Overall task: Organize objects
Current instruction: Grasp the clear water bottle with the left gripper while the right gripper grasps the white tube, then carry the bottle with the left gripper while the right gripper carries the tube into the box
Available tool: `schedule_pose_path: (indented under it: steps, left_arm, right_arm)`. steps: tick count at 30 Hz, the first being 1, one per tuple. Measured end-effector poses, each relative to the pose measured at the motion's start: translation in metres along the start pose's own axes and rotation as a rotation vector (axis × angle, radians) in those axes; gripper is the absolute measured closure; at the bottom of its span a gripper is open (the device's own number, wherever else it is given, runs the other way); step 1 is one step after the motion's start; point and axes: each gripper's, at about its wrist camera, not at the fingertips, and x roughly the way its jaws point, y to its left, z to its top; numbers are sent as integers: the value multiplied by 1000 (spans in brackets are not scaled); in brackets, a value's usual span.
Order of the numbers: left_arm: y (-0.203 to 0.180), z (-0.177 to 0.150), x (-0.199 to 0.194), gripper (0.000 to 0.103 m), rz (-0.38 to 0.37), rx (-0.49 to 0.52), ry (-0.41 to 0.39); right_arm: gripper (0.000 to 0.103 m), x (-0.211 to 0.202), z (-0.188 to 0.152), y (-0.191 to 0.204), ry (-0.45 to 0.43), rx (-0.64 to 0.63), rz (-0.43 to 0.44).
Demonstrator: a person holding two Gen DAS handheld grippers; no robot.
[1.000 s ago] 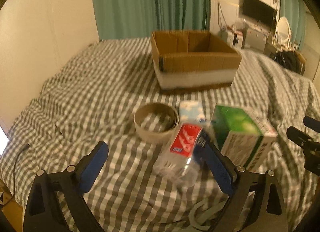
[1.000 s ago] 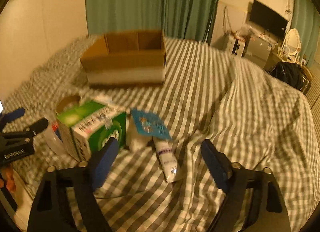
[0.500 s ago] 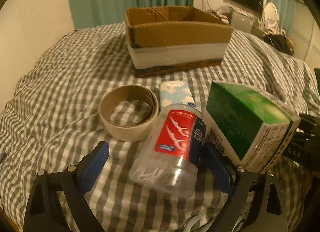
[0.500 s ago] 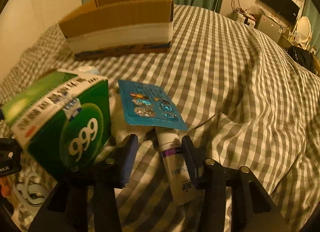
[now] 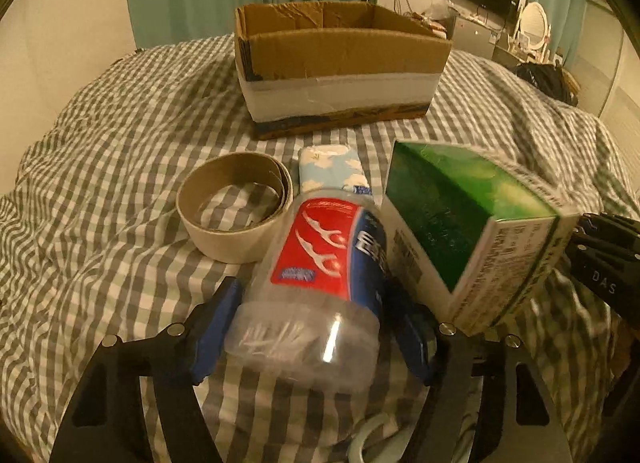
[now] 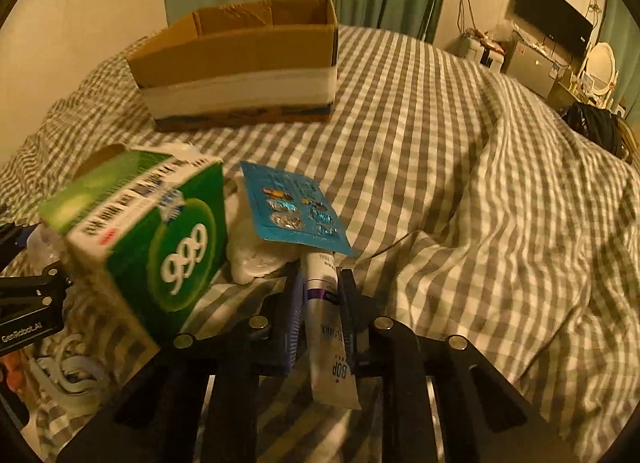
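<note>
A clear plastic jar [image 5: 320, 275] with a red and blue label lies on its side on the checked bedcover, and my left gripper [image 5: 314, 295] is shut on it, blue pads [image 5: 216, 323] pressed to both sides. In the right wrist view a white tube [image 6: 326, 323] with a purple band sits between the fingers of my right gripper [image 6: 322, 279], which is shut on it. The tube's far end is tucked under a blue blister pack [image 6: 296, 207]. A green box [image 5: 460, 223] [image 6: 140, 231] stands between the two grippers. An open cardboard box [image 5: 340, 59] [image 6: 240, 63] stands farther back.
A cardboard tape roll [image 5: 236, 207] and a cloud-print tissue pack [image 5: 332, 167] lie just beyond the jar. A white crumpled packet [image 6: 256, 247] rests under the blister pack. A white cable [image 6: 68, 367] lies near the bed's front edge. The bedcover [image 6: 480, 183] bunches into folds on the right.
Both grippers moved forward and down. The left one narrowed from wide open onto the jar; the right one closed from wide open onto the tube.
</note>
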Motion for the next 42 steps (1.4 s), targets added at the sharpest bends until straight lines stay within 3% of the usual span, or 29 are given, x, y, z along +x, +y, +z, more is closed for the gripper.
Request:
schedule_pose_path:
  steps: [9, 17, 23, 29, 35, 42]
  left_arm:
    - [15, 6, -47, 37, 37, -65, -80]
    - [21, 3, -85, 37, 41, -97, -143]
    - [22, 18, -108, 37, 25, -98, -187]
    - [26, 53, -113, 37, 14, -96, -221]
    - [28, 106, -110, 37, 9, -57, -268]
    - [32, 179, -84, 37, 32, -27, -321]
  right_arm:
    - [90, -53, 7, 2, -93, 10, 47]
    - [91, -92, 8, 7, -160, 5, 88]
    - [91, -118, 23, 14, -213, -40, 96]
    - [91, -130, 53, 26, -244, -92, 125]
    - [91, -128, 115, 42, -290, -157, 155]
    - [91, -84, 185, 47, -289, -162, 173]
